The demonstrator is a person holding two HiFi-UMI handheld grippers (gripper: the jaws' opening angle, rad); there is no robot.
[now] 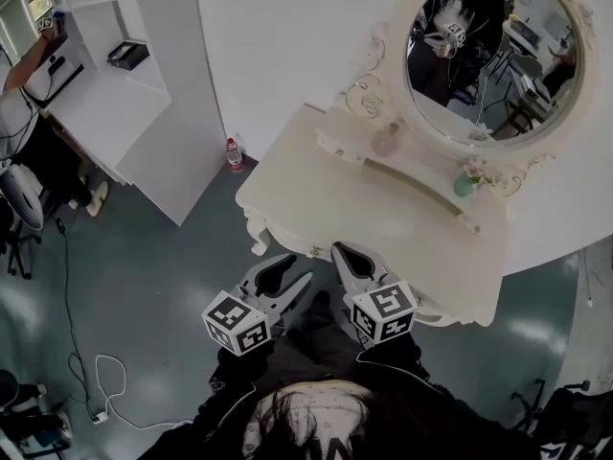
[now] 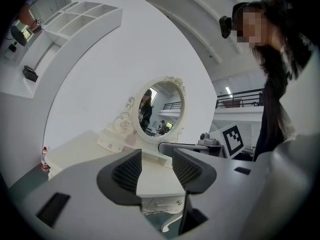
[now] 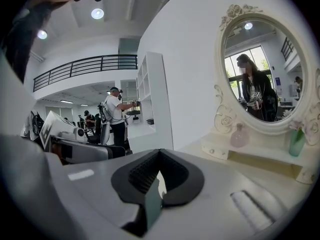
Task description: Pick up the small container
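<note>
A small pink bottle stands on the raised back shelf of the white dressing table, under the oval mirror. To its right a small teal vase holds flowers. The right gripper view shows the pink bottle and the teal vase well ahead of the jaws. My left gripper hovers open at the table's near edge, with nothing between its fingers. Beside it my right gripper is shut and empty. Both are short of the bottle and the vase.
A red-capped bottle stands on the floor by the table's left end. A white counter with shelves lies further left, with a person working at it. A white cable trails over the green floor.
</note>
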